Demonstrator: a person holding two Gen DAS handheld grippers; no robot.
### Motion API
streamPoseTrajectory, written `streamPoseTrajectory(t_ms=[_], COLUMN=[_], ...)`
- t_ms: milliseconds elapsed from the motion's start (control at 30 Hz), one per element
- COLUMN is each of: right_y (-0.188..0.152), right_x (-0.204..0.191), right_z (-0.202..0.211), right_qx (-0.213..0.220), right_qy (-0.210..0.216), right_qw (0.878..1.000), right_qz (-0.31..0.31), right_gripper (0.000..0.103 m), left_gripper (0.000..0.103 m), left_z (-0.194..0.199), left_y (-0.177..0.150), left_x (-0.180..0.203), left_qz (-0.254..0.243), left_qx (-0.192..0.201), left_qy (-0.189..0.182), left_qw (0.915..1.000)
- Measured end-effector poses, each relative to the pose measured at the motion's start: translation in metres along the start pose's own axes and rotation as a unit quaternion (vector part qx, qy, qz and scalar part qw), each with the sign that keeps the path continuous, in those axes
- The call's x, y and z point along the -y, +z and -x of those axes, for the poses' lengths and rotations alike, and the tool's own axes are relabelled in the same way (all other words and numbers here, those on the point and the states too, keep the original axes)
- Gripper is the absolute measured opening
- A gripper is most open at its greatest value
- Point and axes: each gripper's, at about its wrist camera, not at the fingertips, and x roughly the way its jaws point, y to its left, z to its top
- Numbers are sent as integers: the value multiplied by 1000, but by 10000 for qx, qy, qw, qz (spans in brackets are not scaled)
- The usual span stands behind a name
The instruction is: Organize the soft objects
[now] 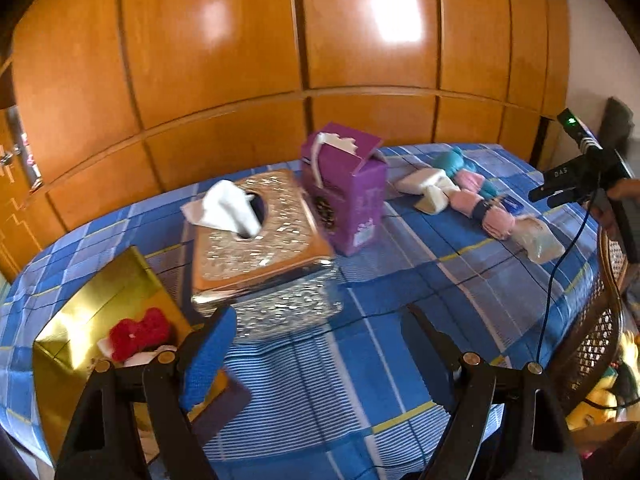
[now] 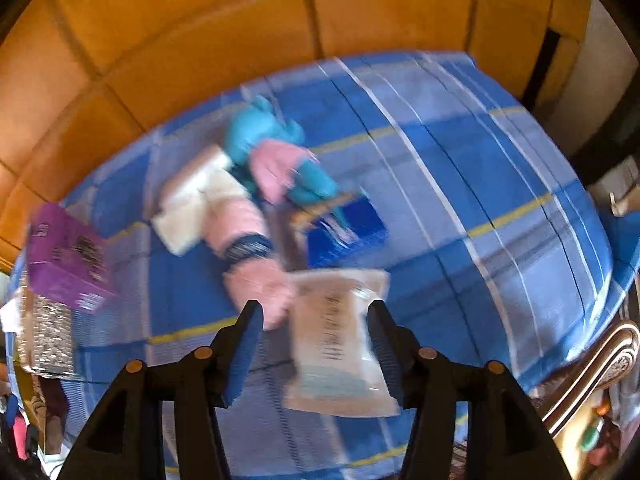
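On the blue plaid tablecloth (image 1: 400,264), the soft things (image 2: 248,184) lie heaped near the far right corner. The right gripper (image 2: 316,320) hovers over a clear packet (image 2: 340,336), apparently untouched, jaws apart. The left gripper (image 1: 320,328) gapes empty by the silver tissue box (image 1: 260,248).

Bright daylight glares off the glossy wooden wardrobe (image 1: 320,40); fisheye bends the edges, and the right wrist view smears with motion blur.
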Motion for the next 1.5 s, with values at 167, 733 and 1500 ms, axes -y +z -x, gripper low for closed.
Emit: streamPoseTrajectory(t_ms=[167, 733, 1500], right_y=[4, -47, -1], right_x=[14, -77, -9], right_z=[-29, -49, -7], right_qx=[-603, -1281, 1422], right_qy=[-256, 270, 520], right_qw=[9977, 9729, 9845], right_qz=[-183, 1908, -882], right_gripper=[59, 45, 46], left_gripper=[85, 85, 65], left_z=[-9, -21, -110], left_y=[2, 3, 88], left_x=[10, 28, 116], left_qz=[-94, -270, -627], left_qx=[-123, -343, -958], left_qy=[-133, -415, -1131], left_qw=[9998, 9982, 9870])
